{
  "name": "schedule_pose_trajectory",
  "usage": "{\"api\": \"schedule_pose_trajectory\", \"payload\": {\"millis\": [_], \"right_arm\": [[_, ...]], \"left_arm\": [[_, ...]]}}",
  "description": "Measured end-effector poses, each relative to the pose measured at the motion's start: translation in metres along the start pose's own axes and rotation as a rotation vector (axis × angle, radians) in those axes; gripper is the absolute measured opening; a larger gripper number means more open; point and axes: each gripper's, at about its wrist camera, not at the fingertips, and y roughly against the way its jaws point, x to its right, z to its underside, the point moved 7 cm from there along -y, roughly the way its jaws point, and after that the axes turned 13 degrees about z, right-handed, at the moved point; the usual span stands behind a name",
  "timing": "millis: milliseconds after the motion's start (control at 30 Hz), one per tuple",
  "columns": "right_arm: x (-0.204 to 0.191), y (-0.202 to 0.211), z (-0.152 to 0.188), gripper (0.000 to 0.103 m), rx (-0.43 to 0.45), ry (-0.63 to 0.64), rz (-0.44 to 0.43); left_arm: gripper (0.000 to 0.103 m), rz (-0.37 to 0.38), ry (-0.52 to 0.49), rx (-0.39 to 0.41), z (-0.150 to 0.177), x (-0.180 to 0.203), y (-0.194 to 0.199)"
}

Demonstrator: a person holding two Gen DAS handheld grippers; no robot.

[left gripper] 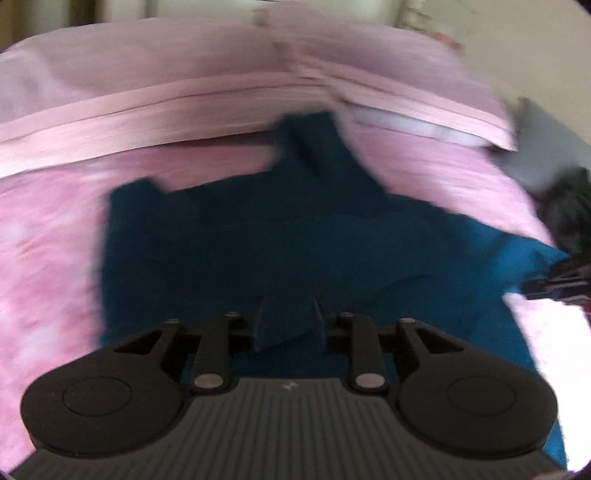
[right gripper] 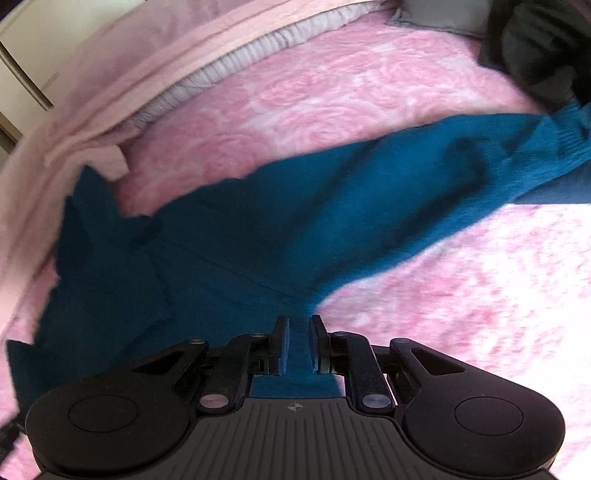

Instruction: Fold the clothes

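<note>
A teal sweater [left gripper: 280, 240] lies spread on a bed covered by a pink rose-patterned blanket [right gripper: 332, 92]. Both views are blurred, the left wrist view more so.

In the left wrist view the sweater fills the middle of the bed. Bare blanket lies open to its left, and a narrower strip shows on the right. Along the far side runs a folded pale pink quilt [left gripper: 184, 107]. One dark limb of the sweater reaches up to touch the quilt's edge. At the far right sit a grey pillow [left gripper: 543, 147] and a dark garment [left gripper: 569, 206], with the other gripper [left gripper: 554, 284] showing at the sweater's right corner. The left gripper [left gripper: 288, 317] has its jaws pinched on a fold of the sweater's near edge, the cloth bunched between them.

In the right wrist view a long sleeve [right gripper: 424, 192] runs from the jaws diagonally up to the right. Its ribbed cuff [right gripper: 569, 133] ends just beside the dark garment [right gripper: 539, 48]. The body spreads to the left toward the quilt [right gripper: 110, 96]. A wide, sunlit patch of bare blanket lies to the right of the sleeve, and another lies beyond it toward the grey pillow [right gripper: 439, 14]. The right gripper [right gripper: 297, 343] has teal cloth running between its narrowly parted jaws, which hold the sweater near where the sleeve meets the body.
</note>
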Motion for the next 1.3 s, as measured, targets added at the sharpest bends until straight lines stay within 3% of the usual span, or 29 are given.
{"api": "schedule_pose_trajectory", "payload": {"millis": [167, 300, 367, 533, 600, 633, 733, 833, 933, 1000, 1033, 1067, 1233, 1300], "right_arm": [[-0.039, -0.02, 0.013, 0.015, -0.085, -0.089, -0.233], [-0.075, -0.043, 0.019, 0.015, -0.135, -0.227, -0.435], [-0.088, -0.057, 0.016, 0.015, -0.136, -0.279, -0.478], [-0.101, -0.092, 0.015, 0.014, -0.17, -0.417, -0.492], [-0.109, -0.094, 0.011, 0.013, -0.156, -0.413, -0.504], [-0.113, -0.091, 0.008, 0.0, -0.137, -0.379, -0.502], [-0.122, -0.063, -0.005, 0.0, -0.018, -0.228, -0.523], [-0.106, -0.03, -0.016, 0.0, 0.095, -0.191, -0.523], [-0.079, -0.021, -0.02, 0.0, 0.084, -0.247, -0.505], [-0.071, -0.035, -0.012, 0.016, -0.025, -0.301, -0.491], [-0.069, -0.044, -0.006, 0.04, -0.079, -0.336, -0.49], [-0.07, -0.05, -0.001, 0.047, -0.096, -0.368, -0.501], [-0.093, -0.086, 0.01, 0.047, -0.177, -0.425, -0.486], [-0.099, -0.093, 0.011, 0.046, -0.163, -0.438, -0.491]], "left_arm": [[0.028, -0.201, 0.089, 0.021, 0.005, -0.073, 0.037], [0.03, -0.262, 0.104, 0.031, 0.007, -0.103, 0.057], [0.03, -0.262, 0.114, 0.031, 0.007, -0.109, 0.059], [0.031, -0.224, 0.111, 0.005, 0.012, -0.105, 0.048], [0.031, -0.21, 0.104, -0.008, 0.014, -0.102, 0.043], [0.031, -0.204, 0.101, -0.014, 0.015, -0.101, 0.04], [0.031, -0.188, 0.08, -0.03, 0.018, -0.098, 0.037], [0.034, -0.185, 0.044, -0.045, 0.019, -0.096, 0.033], [0.036, -0.185, 0.021, -0.053, 0.019, -0.095, 0.03], [0.037, -0.189, 0.027, -0.053, 0.019, -0.097, 0.029], [0.038, -0.191, 0.032, -0.053, 0.019, -0.098, 0.029], [0.038, -0.192, 0.033, -0.053, 0.019, -0.098, 0.03], [0.038, -0.196, 0.022, -0.066, 0.021, -0.099, 0.031], [0.038, -0.197, 0.022, -0.071, 0.022, -0.1, 0.03]]}}
